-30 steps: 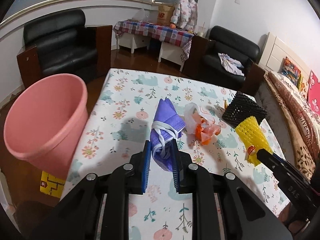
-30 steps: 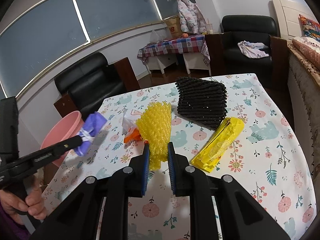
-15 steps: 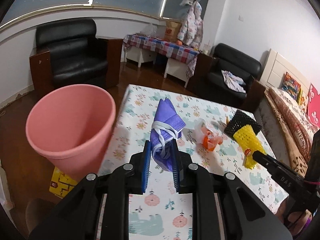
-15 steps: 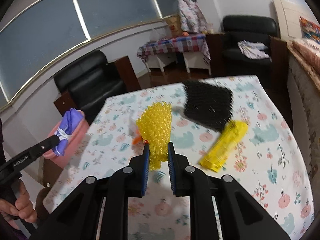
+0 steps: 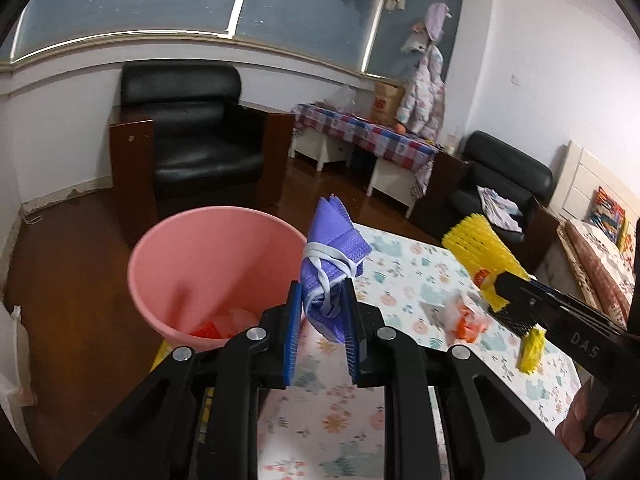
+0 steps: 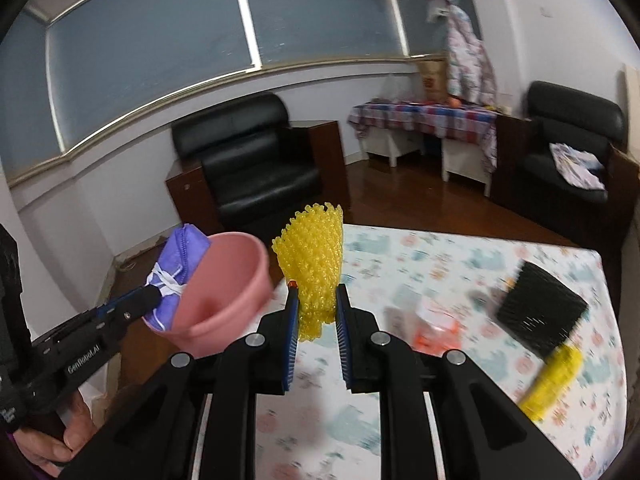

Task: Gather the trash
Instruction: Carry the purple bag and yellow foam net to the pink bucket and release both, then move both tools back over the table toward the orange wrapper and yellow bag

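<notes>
Both hands are carrying trash toward the bin point(image 5: 212, 268), so the step in hand is the delivery, not the pick-up. The left gripper point(image 5: 322, 312) is clamped on a purple mask point(image 5: 328, 256) bundled with its white straps; in the left wrist view the mask hangs just beside the bin's near rim, right of the opening rather than squarely over it. The right gripper point(image 6: 317, 312) pinches a yellow foam net point(image 6: 314, 256) by its lower end, the net standing up from the jaws, with the bin point(image 6: 224, 288) to its left in that view and the table point(image 6: 440, 400) below. Some scraps already lie in the bottom of the bin. On the table remain an orange-and-clear wrapper point(image 6: 438, 320), a black net point(image 6: 540, 312) and a yellow packet point(image 6: 554, 380), all blurred in the right wrist view. The next move, as I judge it, calls for bringing the mask fully over the bin's mouth before the jaws let go, then the same for the net; released too early, the light mask could catch the rim and fall to the floor.
</notes>
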